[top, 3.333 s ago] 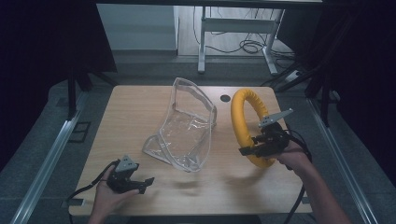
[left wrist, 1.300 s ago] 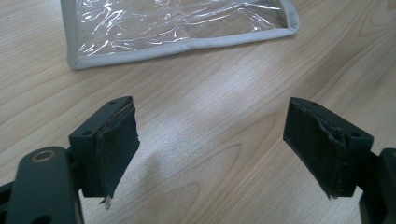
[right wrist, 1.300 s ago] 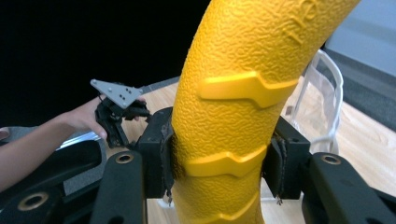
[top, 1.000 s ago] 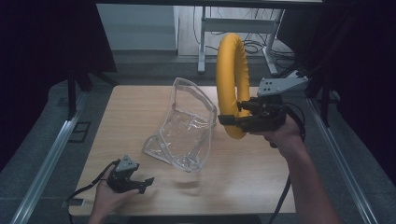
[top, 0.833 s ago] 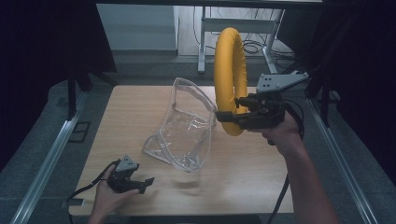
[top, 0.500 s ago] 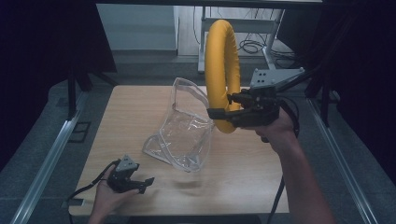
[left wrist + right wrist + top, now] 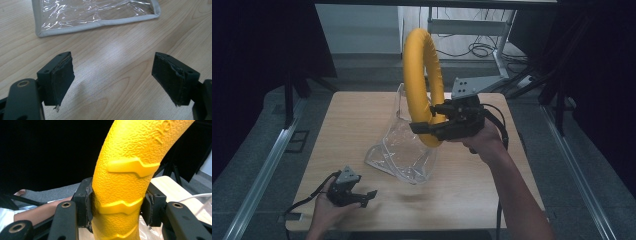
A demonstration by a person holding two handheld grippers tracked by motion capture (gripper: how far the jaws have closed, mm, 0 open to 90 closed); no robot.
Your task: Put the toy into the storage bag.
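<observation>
Operator: Since the earlier frames, the yellow ring [image 7: 421,85] has been lifted off the bench [image 7: 352,115] and carried leftward, so that it is now held upright above the clear bag [image 7: 404,150]. What is observed at the left?

Technician: At the left, the left tool [image 7: 362,196] is rested low near the front edge of the bench, jaws spread wide with nothing between them. In the left gripper view, the worn black pads [image 7: 62,75] are seen apart over pale wood grain, and the bag's grey-piped edge [image 7: 95,23] lies ahead, not touched.

Operator: And the relation governing the coming move?

Technician: The ring is clamped at its lower arc by the right tool [image 7: 424,127], jaws closed firmly on it. Its plane is held vertical, edge-on to the high camera. The bag's open mouth stands directly beneath and slightly left of the ring, so a downward path is judged necessary. The right hand is nearer; the left tool lies well apart.

Operator: Materials?

Technician: The ring [image 7: 125,182] is a pebbled, rubbery tube with raised chevron ridges. The bag is thin, glossy, crinkled film, judged likely to fold if pressed.
</observation>
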